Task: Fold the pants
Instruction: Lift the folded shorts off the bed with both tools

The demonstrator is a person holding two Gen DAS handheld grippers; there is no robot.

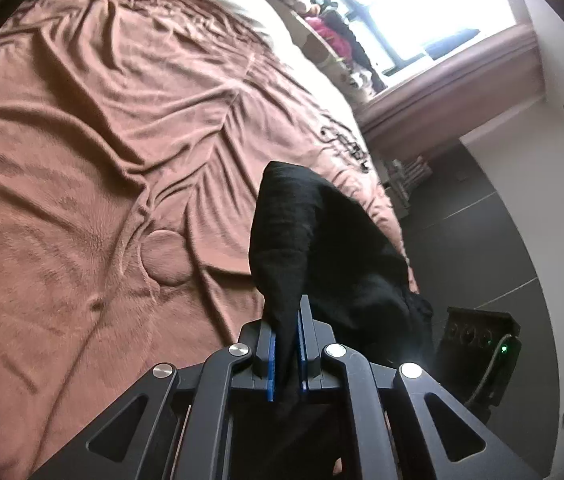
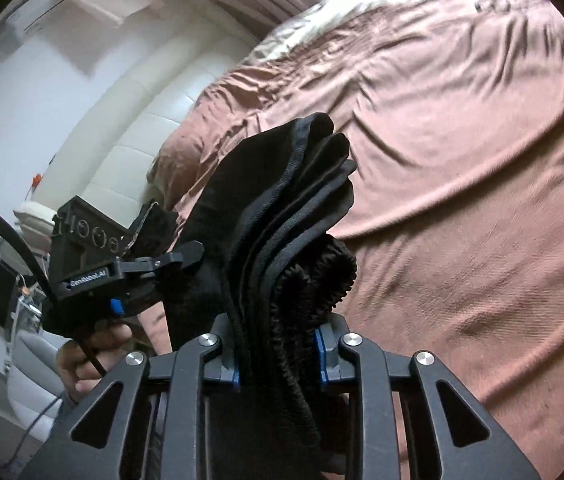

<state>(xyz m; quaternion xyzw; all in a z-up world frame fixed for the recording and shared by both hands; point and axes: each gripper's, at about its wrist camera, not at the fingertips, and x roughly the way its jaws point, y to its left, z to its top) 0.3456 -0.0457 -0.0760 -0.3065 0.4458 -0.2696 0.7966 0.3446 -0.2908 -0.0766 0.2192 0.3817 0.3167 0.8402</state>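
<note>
Black pants (image 2: 282, 216) on a rosy-brown bedspread (image 1: 82, 140)

My hand-held grippers are black with blue pads (image 1: 271, 364); the bedspread carries black lettering (image 1: 350, 148) near its cream edge.

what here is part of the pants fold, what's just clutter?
Job:
black pants
left gripper, shut on pants
right gripper, shut on bunched waistband
brown bedspread

Clutter:
stuffed toys by window
white headboard

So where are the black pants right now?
The black pants are held up over the pink bedspread, pinched in both the left gripper and the right gripper.
</note>
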